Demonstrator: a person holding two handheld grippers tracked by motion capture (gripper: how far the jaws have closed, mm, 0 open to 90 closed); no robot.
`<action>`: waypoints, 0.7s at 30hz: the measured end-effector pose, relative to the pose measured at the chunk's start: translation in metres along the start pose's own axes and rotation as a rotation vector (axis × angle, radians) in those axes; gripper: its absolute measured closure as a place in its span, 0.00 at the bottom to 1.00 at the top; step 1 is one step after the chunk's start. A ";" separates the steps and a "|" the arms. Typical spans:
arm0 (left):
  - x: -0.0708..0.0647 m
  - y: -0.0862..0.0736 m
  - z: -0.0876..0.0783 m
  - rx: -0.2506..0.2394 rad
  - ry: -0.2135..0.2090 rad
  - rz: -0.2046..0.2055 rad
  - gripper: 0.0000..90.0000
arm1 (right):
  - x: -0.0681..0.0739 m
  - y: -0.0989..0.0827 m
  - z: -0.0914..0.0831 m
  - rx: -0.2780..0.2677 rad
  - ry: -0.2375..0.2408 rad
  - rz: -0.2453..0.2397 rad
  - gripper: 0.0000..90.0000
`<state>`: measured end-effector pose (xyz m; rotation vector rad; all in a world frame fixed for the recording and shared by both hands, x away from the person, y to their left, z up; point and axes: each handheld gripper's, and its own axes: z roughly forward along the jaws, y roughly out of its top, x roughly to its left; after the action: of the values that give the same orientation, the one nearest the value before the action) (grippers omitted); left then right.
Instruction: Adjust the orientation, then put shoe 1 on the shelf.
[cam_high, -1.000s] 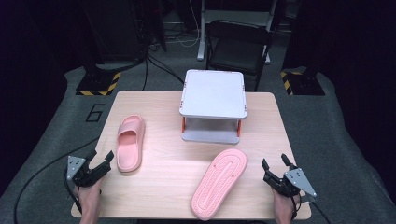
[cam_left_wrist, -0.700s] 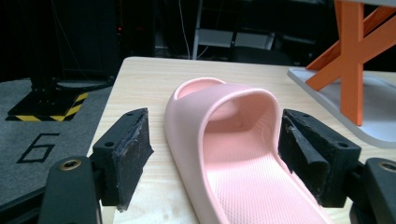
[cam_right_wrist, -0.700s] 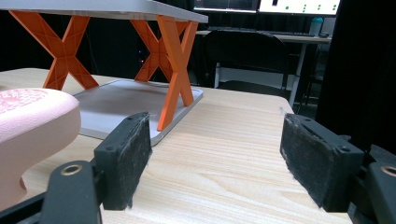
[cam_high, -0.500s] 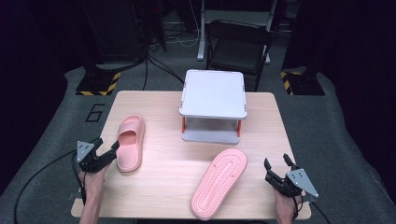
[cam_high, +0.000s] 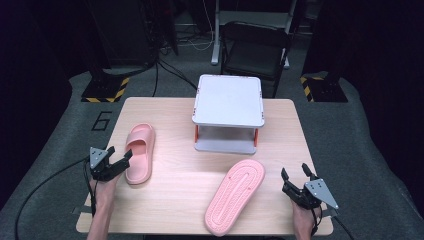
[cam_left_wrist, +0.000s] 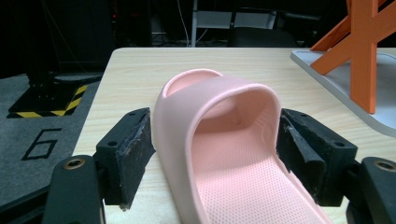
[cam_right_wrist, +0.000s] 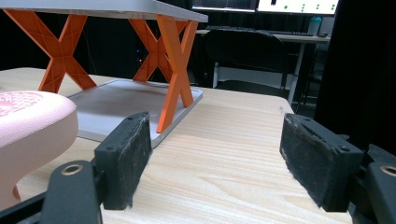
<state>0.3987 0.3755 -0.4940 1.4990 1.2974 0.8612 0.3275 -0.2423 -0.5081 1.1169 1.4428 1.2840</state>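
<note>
While wide, left gripper (cam_left_wrist: 215, 154) jaws straddle slipper (cam_left_wrist: 224, 140) — right pad touching.

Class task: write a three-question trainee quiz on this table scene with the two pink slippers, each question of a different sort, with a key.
1. True or false: the upright slipper lies between the open pads of the left gripper.
2. Which way does the slipper nearer the right gripper lie? A) sole up B) sole down C) on its side
3. Fill in: the two-tier shelf has legs coloured ____.

Key: 1 true, with the left pad clear of it and the right pad close to its edge. 2 A, the upturned slipper shows its grooved sole. 3 orange.
</note>
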 end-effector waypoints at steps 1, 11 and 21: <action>-0.001 0.000 0.001 -0.001 -0.001 0.002 0.30 | 0.000 0.000 0.001 -0.002 -0.002 0.003 0.27; 0.007 -0.006 0.024 0.107 0.033 0.000 0.31 | 0.001 0.003 0.003 -0.013 -0.003 0.010 0.27; 0.011 -0.015 0.047 0.206 0.043 0.012 0.41 | 0.000 0.005 0.001 -0.014 -0.014 -0.006 0.27</action>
<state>0.4393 0.3767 -0.5236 1.6564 1.4455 0.7900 0.3289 -0.2413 -0.5036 1.1100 1.4242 1.2779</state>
